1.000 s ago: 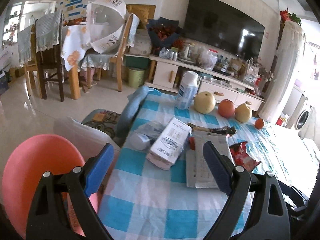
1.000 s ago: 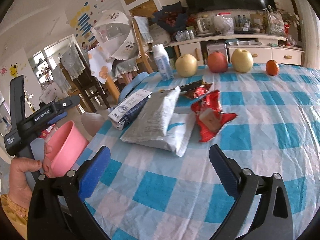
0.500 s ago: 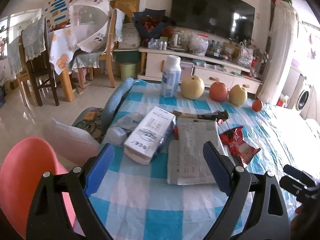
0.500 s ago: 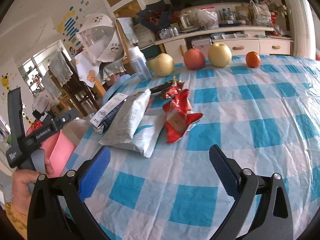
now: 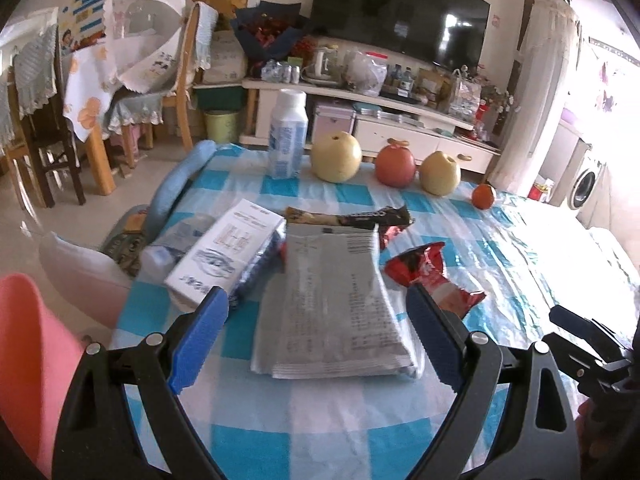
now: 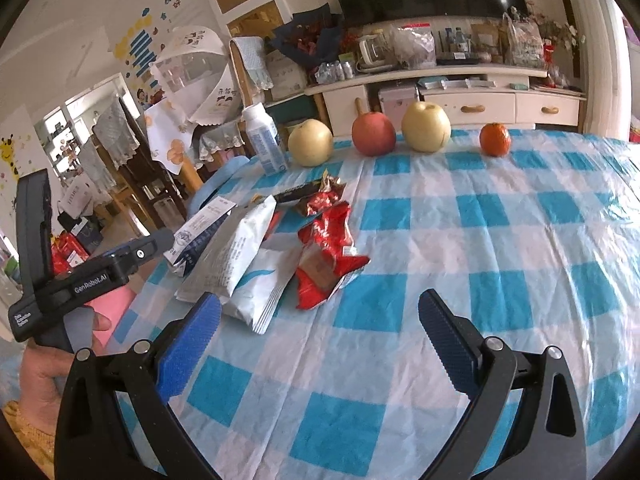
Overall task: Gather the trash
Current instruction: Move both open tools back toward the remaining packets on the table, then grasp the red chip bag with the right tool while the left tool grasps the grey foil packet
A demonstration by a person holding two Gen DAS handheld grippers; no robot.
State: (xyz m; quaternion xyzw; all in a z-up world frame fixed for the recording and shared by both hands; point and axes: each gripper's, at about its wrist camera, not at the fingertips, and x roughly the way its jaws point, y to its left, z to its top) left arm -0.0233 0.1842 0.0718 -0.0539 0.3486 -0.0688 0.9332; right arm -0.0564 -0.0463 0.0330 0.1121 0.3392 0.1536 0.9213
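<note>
Right of the red wrapper (image 6: 326, 256), the checked tablecloth (image 6: 500, 248) lies bare; left, packets crowd it; behind, 4 fruits and a bottle (image 6: 266, 142) line the far edge.

Four fruits in a row: two yellow pears (image 6: 310, 142), one red apple (image 6: 373, 133), one small orange (image 6: 495, 139). One white bottle (image 6: 265, 139), one white carton (image 5: 226, 251). Three wrappers: silver-grey (image 5: 335, 304), red (image 6: 326, 248), dark (image 5: 352, 216).

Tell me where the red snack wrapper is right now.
On the checked tablecloth, the red snack wrapper lies just right of the white printed bag in both views.
</note>
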